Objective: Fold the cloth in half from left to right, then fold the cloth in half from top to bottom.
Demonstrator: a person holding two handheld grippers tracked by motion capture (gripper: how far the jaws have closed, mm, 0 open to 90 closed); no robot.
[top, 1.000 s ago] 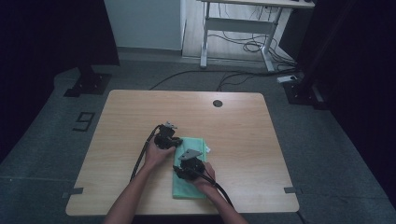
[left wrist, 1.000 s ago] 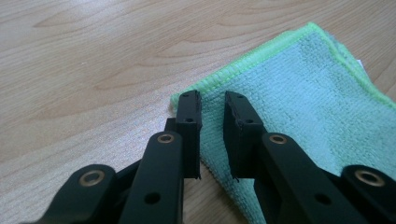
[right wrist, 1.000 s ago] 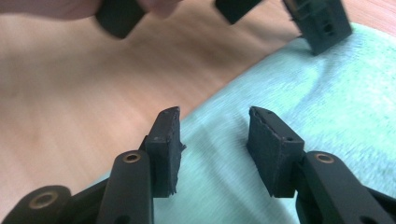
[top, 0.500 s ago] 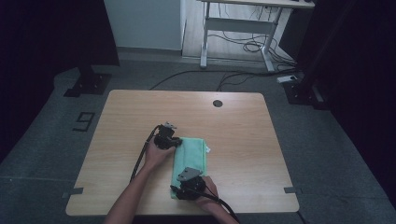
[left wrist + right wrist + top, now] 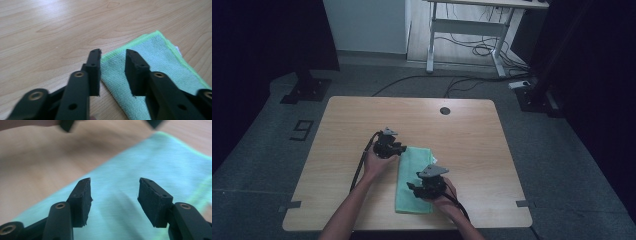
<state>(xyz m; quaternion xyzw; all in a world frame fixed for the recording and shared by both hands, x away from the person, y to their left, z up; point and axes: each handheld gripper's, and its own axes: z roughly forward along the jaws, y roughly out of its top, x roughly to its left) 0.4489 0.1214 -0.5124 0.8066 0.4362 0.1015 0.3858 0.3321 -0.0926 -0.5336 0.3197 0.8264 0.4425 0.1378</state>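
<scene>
Table [image 5: 342,130]: bare wood all round the flat cloth [image 5: 412,165]; cable hole [image 5: 445,110] at far edge.

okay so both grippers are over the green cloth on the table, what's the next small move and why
Probably lower the left gripper and close it on the near corner of the green cloth. Its jaws stand open with that corner between them, and the cloth lies flat, folded, on the table. The right gripper is also open above the cloth, holding nothing.
</scene>
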